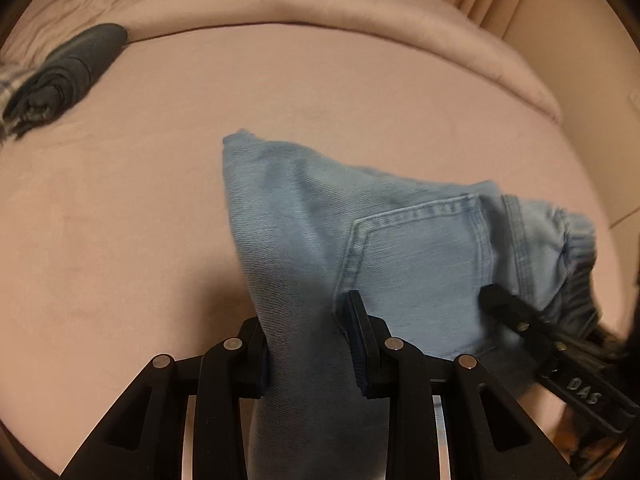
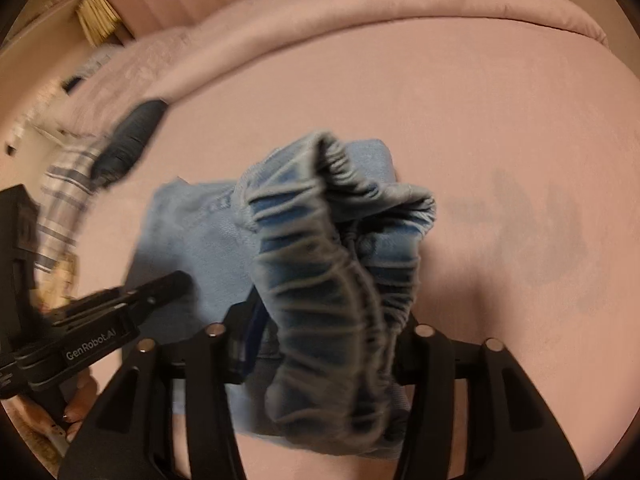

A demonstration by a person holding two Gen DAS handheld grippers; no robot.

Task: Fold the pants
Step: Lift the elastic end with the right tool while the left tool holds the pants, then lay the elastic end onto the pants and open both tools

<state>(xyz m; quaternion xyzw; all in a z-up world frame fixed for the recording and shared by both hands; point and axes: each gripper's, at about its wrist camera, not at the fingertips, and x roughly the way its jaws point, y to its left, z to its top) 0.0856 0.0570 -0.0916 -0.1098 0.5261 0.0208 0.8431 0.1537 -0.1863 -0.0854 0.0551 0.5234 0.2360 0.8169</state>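
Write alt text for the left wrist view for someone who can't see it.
The left gripper pinches a fold of light blue denim pants above a pink bed, back pocket showing. The right gripper reaches in at the waistband, and dark folded clothes lie far left.

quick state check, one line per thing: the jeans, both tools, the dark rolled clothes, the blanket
light blue denim pants: partly folded, held up at two points
left tool: shut on a bunched fold of denim
right tool: elastic waistband between its fingers, grip unclear
dark rolled garment: lying rolled on the bed
pink blanket: bunched along the far edge
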